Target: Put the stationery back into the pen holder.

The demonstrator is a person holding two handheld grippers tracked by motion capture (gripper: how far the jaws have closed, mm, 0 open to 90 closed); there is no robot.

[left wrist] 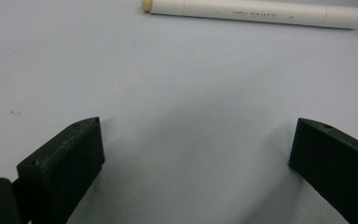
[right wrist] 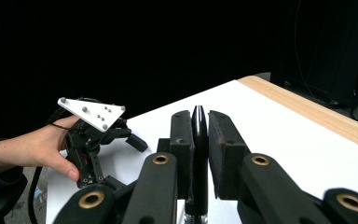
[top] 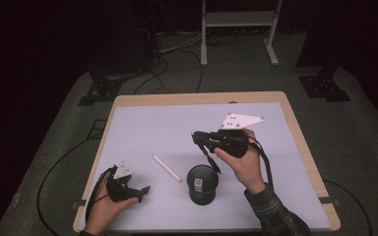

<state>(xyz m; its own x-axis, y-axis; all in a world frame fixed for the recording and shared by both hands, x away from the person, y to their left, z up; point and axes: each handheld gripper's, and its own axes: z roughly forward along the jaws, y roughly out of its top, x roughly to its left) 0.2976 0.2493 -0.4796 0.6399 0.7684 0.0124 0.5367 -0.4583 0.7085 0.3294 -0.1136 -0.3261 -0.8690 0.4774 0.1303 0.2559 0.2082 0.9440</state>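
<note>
High view: I see the table (top: 128, 123), a white marker (top: 167, 168) lying flat mid-table, a black cup (top: 202, 184) just right of it, my left gripper (top: 139, 191) low at the near-left, and my right gripper (top: 197, 138) raised above the cup.

Left gripper view: jaws spread wide, empty; marker (left wrist: 256, 13) ahead.

Right gripper view: jaws clamped on a black pen (right wrist: 198, 154); left gripper (right wrist: 137, 142) beyond.

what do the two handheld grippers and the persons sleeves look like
Both grippers are black with blocky rectangular jaws, brass-coloured pivot bushings on the linkage arms, and a pale three-cornered plate on top dotted with small screws. The left gripper and the right gripper each trail a black cable. The right sleeve is dark plaid; the left forearm's sleeve looks dark.
</note>
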